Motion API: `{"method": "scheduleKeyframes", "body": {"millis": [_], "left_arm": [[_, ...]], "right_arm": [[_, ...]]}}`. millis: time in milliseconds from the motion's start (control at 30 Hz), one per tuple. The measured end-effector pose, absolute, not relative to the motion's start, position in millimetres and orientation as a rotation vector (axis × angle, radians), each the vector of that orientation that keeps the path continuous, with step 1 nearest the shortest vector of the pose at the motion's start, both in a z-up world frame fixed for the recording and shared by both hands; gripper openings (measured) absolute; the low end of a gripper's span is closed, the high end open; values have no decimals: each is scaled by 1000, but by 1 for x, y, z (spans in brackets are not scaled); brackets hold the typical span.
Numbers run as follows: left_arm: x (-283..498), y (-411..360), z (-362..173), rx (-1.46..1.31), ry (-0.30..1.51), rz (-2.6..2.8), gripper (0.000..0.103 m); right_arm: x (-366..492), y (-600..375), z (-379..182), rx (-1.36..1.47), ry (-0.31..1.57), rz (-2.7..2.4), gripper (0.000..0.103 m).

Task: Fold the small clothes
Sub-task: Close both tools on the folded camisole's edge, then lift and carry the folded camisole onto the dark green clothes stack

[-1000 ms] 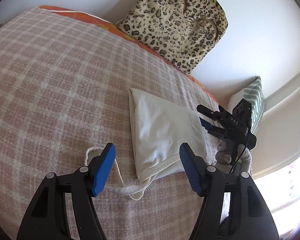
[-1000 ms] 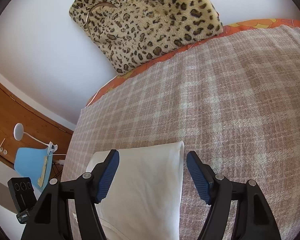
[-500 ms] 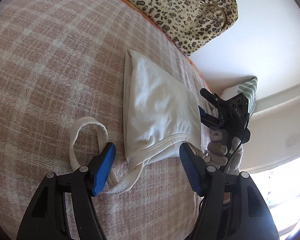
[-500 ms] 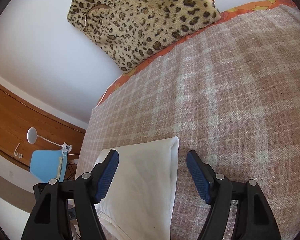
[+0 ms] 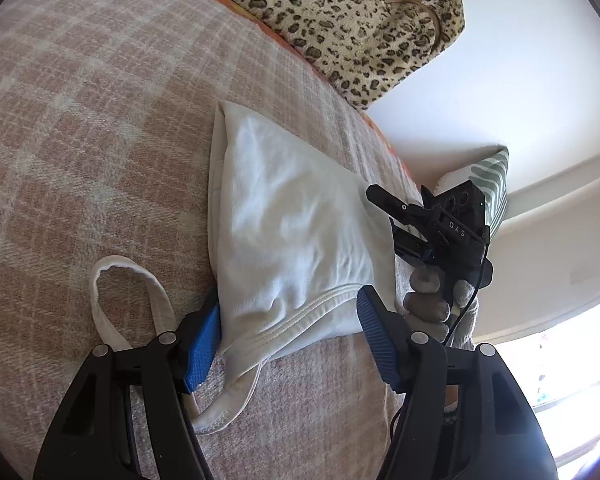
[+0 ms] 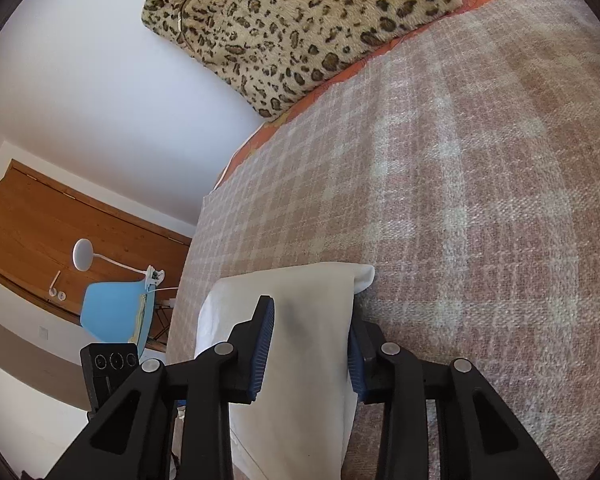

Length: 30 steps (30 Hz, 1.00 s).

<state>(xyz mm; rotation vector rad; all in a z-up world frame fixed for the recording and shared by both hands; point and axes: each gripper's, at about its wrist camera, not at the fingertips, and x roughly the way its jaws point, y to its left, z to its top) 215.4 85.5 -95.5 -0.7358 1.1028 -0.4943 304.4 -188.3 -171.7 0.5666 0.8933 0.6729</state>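
Both tongs straddle the white top (image 5: 296, 236), seemingly unclamped.

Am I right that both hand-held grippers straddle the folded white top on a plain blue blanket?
Not quite: the blanket is pink-and-cream plaid, not plain blue, as the left wrist view shows. Both the left hand-held gripper and right hand-held gripper do straddle the folded white top.

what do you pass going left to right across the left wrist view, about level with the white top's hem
loose strap loop → left claw's blue left pad → white top → left claw's blue right pad → gloved hand holding the right claw
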Motion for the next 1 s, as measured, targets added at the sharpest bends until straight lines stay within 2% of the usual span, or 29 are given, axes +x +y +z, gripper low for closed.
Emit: {"method": "scheduleKeyframes", "body": {"millis": [100,167,267,333,500,1000], "left_arm": [[217,83,-94,-707,1100,-492,59],[217,83,-96,-682,1109,-479,35],[219,85,-100,-685,1114,-467,20],[221,86,-100,-676,1115,-457,16],[216,80,-91,-621,1095,-438,14],[204,69,-65,-540,1028,-443,12]], "right_arm": [[306,-185,-173,562,900,663,28],[308,-188,-175,589,905,661,23],[309,-189,-176,603,909,647,15],[307,-186,-175,586,906,637,11],[300,-178,-162,548,875,615,6],[274,-169,-123,477,796,581,5]]}}
